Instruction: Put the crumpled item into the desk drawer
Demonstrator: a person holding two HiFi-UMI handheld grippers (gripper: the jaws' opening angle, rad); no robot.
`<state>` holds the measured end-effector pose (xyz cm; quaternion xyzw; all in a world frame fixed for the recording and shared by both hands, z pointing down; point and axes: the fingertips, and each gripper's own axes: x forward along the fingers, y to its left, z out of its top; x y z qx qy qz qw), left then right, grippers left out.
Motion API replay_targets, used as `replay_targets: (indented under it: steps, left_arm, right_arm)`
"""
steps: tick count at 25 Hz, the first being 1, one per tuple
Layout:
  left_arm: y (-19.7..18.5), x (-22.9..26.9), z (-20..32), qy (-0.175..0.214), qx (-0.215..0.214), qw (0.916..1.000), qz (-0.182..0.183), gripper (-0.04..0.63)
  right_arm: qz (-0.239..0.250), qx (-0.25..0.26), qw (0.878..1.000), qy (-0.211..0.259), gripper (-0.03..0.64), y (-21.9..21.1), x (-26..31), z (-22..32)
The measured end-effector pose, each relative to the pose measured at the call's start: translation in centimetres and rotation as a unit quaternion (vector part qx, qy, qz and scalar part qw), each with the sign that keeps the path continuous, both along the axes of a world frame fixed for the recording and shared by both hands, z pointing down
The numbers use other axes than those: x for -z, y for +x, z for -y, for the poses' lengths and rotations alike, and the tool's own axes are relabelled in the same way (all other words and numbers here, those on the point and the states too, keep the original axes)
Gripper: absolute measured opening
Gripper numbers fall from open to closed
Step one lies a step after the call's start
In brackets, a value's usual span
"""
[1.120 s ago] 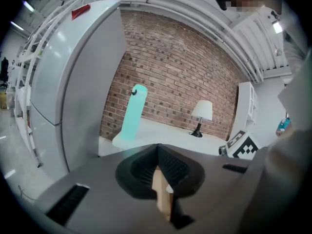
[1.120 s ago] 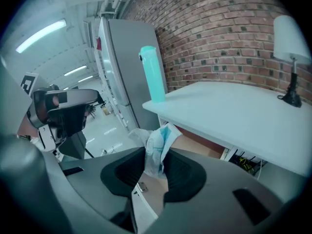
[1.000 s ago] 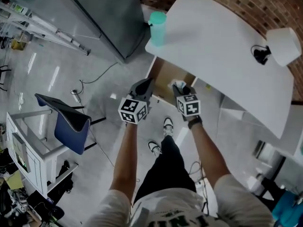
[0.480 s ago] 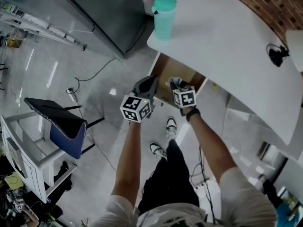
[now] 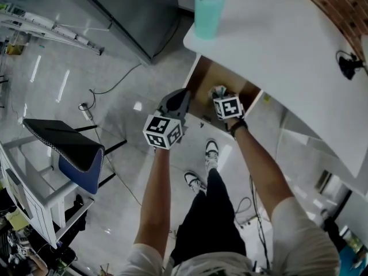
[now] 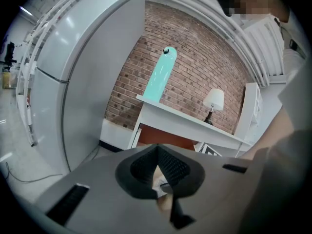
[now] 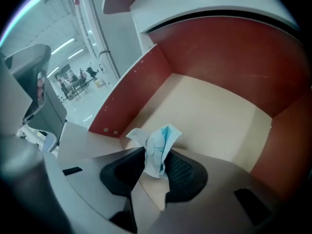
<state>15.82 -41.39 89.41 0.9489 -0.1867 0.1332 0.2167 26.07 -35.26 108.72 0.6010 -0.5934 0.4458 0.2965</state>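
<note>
The crumpled item (image 7: 157,147) is a white and light-blue wad of paper. It sits pinched between the pads of my right gripper (image 7: 155,162), whose jaws are opening slightly. That gripper (image 5: 219,92) hangs over the open desk drawer (image 5: 201,94), and its own view looks down onto the drawer's pale floor (image 7: 209,121) between red-brown walls. My left gripper (image 5: 175,99) hovers just left of the drawer's front, jaws shut with nothing in them. In the left gripper view the shut jaws (image 6: 157,152) point at the drawer (image 6: 161,140) under the white desk (image 6: 195,123).
A teal bottle (image 5: 208,10) stands on the white desk (image 5: 276,45) above the drawer. A grey cabinet (image 5: 132,10) rises to the left. A blue chair (image 5: 75,154) and a floor cable (image 5: 109,91) lie left of the person's legs. A lamp (image 6: 213,101) stands on the desk.
The right gripper has carried the crumpled item forward, from the drawer's front edge to over its inside. The left gripper has stayed beside the drawer.
</note>
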Motion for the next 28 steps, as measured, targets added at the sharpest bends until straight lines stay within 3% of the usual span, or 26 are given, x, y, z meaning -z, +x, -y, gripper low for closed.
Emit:
replay_targets:
  steps: [4, 7, 13, 18, 28]
  left_arm:
    - [0.2, 0.2, 0.0, 0.006, -0.001, 1.0000, 0.002, -0.003]
    - [-0.2, 0.6, 0.3, 0.006, 0.007, 1.0000, 0.002, -0.003]
    - [-0.3, 1.7, 0.4, 0.016, 0.008, 0.9997, 0.015, -0.003]
    - [-1.1, 3.6, 0.6, 0.020, 0.022, 0.9986, 0.043, -0.003]
    - [-0.5, 11.7, -0.6, 0.017, 0.045, 0.9985, 0.024, -0.003]
  right_arm:
    - [-0.007, -0.004, 1.000, 0.006, 0.201, 1.0, -0.3, 0.6]
    - [-0.017, -0.007, 1.000, 0.018, 0.237, 1.2, 0.3, 0.9]
    - [-0.024, -0.011, 0.999, 0.045, 0.245, 1.3, 2.9, 0.5]
    - [-0.003, -0.049, 0.994, 0.093, 0.249, 0.1, 7.7, -0.1]
    - [-0.042, -0.019, 0.984, 0.171, 0.249, -0.2, 20.0, -1.5]
